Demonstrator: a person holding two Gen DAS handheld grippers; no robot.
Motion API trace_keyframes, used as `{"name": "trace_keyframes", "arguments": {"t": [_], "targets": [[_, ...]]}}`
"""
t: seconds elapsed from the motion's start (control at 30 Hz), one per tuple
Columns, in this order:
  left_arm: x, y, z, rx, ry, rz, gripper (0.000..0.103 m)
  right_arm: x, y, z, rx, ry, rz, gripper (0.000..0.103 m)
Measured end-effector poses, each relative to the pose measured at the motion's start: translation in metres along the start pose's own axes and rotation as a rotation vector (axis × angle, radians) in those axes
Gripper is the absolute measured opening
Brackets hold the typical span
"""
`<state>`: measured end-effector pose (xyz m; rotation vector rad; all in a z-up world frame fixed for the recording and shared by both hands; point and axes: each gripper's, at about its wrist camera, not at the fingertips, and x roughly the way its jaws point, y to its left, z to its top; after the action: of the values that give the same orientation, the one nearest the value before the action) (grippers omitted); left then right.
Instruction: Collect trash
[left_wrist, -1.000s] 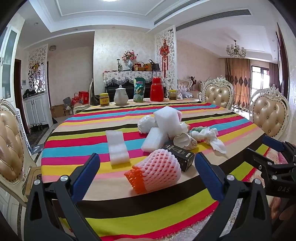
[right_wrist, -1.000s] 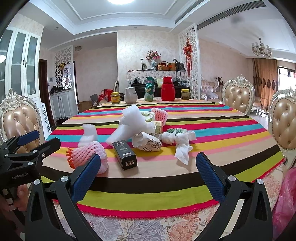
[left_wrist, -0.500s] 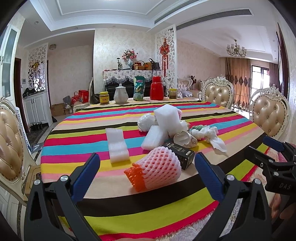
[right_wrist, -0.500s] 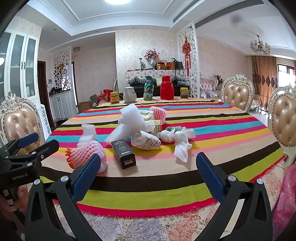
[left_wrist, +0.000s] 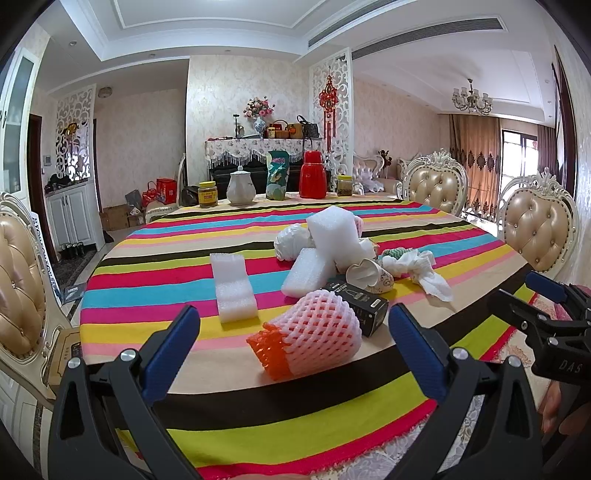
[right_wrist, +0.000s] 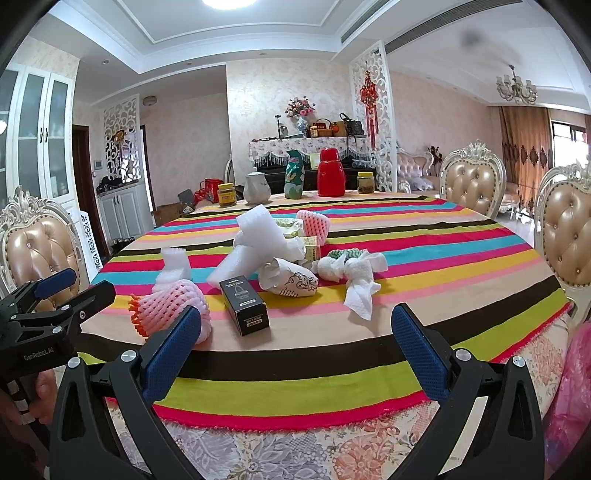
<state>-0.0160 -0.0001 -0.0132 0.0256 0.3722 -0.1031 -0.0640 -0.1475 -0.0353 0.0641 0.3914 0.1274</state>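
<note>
Trash lies in a heap on a striped tablecloth (left_wrist: 155, 258) (right_wrist: 443, 266). A pink foam fruit net (left_wrist: 317, 332) (right_wrist: 173, 302) is nearest, just beyond my open left gripper (left_wrist: 293, 350). Behind it are a black box (left_wrist: 356, 304) (right_wrist: 243, 304), white foam blocks (left_wrist: 234, 288) (right_wrist: 255, 236), a crumpled paper cup (left_wrist: 369, 275) (right_wrist: 288, 278) and white tissues (left_wrist: 421, 267) (right_wrist: 354, 273). My right gripper (right_wrist: 295, 347) hangs open over the table's near edge, empty, short of the black box. Each gripper shows at the side of the other's view.
Jars, a white teapot (left_wrist: 240, 188), a green vase (right_wrist: 293, 179) and a red flask (left_wrist: 313, 179) (right_wrist: 330, 177) stand at the table's far edge. Padded chairs (left_wrist: 537, 229) (right_wrist: 40, 251) ring the table. A pink plastic bag (right_wrist: 572, 398) hangs at the right.
Both grippers have crept slightly toward the table; the trash looms a little larger. Nothing was picked up or moved.
</note>
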Motion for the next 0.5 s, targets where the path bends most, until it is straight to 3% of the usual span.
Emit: {"name": "trace_keyframes", "arguments": {"t": [0.5], "targets": [[0.0032,-0.0009,-0.0022,-0.004,0.009,-0.015,0.099,0.0013,-0.0038,-0.0002,0.005,0.008,-0.008,0.096]]}}
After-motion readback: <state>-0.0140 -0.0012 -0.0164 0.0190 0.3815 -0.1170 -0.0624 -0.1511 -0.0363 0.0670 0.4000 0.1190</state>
